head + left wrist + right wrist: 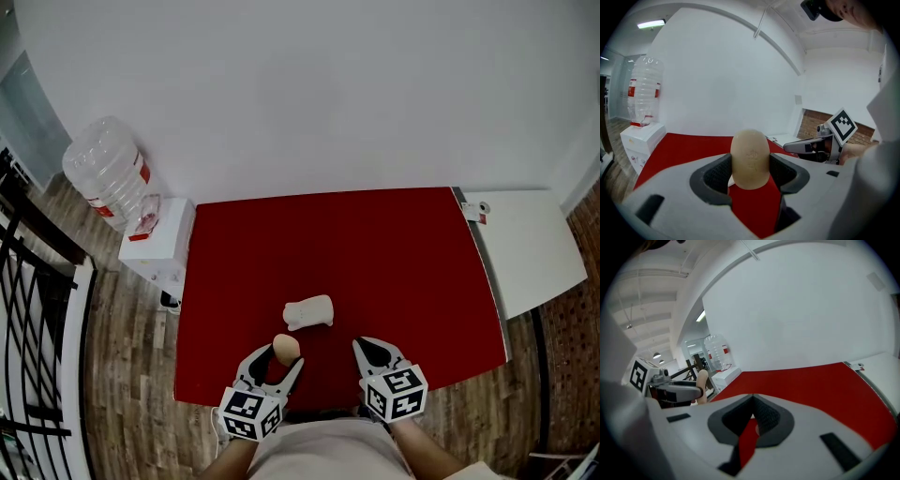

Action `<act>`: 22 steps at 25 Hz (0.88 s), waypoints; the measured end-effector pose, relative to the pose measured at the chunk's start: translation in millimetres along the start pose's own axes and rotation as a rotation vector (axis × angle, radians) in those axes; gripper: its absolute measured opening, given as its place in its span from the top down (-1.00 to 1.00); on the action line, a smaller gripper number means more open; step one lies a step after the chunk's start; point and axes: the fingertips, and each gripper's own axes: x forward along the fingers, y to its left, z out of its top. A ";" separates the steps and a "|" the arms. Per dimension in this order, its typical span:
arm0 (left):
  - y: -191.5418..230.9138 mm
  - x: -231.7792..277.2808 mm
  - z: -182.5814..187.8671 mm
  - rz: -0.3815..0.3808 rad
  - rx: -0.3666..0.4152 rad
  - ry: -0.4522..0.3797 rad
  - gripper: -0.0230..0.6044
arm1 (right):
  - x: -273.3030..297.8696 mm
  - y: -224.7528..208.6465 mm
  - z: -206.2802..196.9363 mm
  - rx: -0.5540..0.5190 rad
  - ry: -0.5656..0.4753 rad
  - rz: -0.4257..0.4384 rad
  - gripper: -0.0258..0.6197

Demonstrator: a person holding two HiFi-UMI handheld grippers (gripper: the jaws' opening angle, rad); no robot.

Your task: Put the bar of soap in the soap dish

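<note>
The left hand-held gripper (281, 360) pinches the beige bar of soap (286, 348) upright between its jaws, just above the near edge of the red worktop (394, 253). The white soap dish (309, 312) sits on the cloth just beyond it, and the right hand-held gripper (366, 347) hovers alongside with its jaws pressed together on nothing

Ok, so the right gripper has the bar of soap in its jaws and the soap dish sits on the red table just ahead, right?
Not quite. The left gripper has the bar of soap in its jaws, as the left gripper view shows; the right gripper is shut on nothing. The soap dish does sit on the red table just ahead.
</note>
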 end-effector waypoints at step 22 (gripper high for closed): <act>21.9 18.8 3.5 -0.040 0.003 0.032 0.10 | 21.7 1.3 8.1 -0.005 0.005 -0.028 0.91</act>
